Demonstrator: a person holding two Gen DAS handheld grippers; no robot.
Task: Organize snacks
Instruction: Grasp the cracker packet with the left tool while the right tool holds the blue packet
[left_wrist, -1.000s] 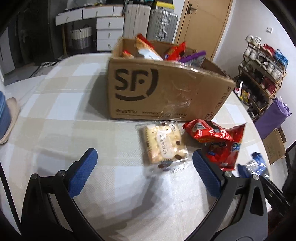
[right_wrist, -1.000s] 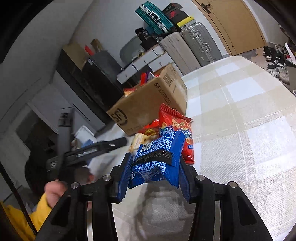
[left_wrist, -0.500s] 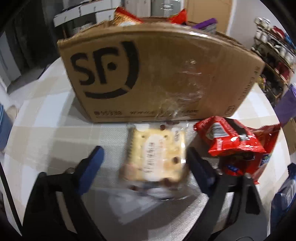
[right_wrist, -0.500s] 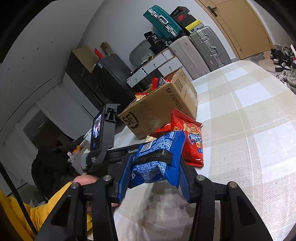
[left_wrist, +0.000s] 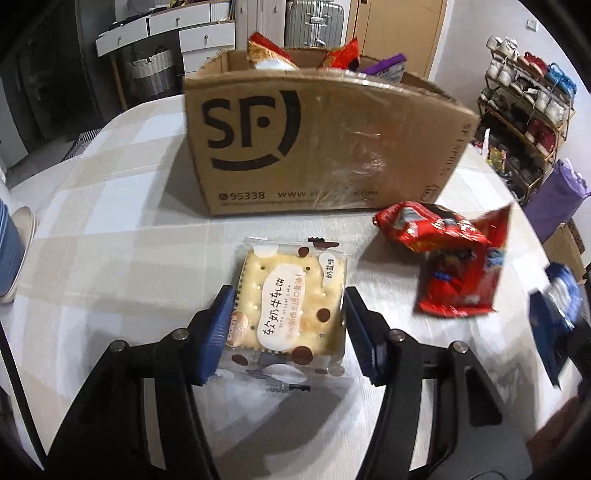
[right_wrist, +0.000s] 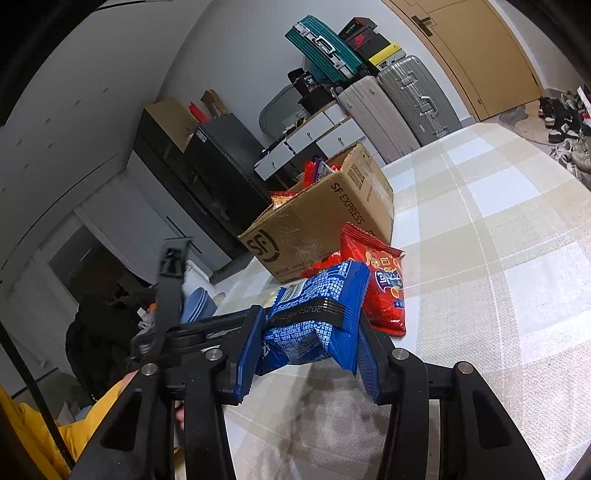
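Note:
A clear-wrapped cracker pack (left_wrist: 290, 299) lies on the checked tablecloth in front of the SF cardboard box (left_wrist: 325, 147). My left gripper (left_wrist: 286, 328) is closed onto the pack's two sides, its blue pads touching the wrapper. Two red snack bags (left_wrist: 450, 258) lie to the right of it. My right gripper (right_wrist: 308, 350) is shut on a blue snack pack (right_wrist: 314, 317) and holds it above the table; it shows blurred at the right edge of the left wrist view (left_wrist: 557, 302). The box (right_wrist: 325, 229) holds several snacks.
A blue container (left_wrist: 9, 254) stands at the table's left edge. A shoe rack (left_wrist: 524, 122) and a purple bag (left_wrist: 557, 199) stand past the right edge. Suitcases (right_wrist: 388, 107) and white drawers (right_wrist: 306, 140) are behind the table.
My left gripper moved forward over the cracker pack and closed from wide open onto its sides. My right gripper kept its hold on the blue pack and shifted slightly.

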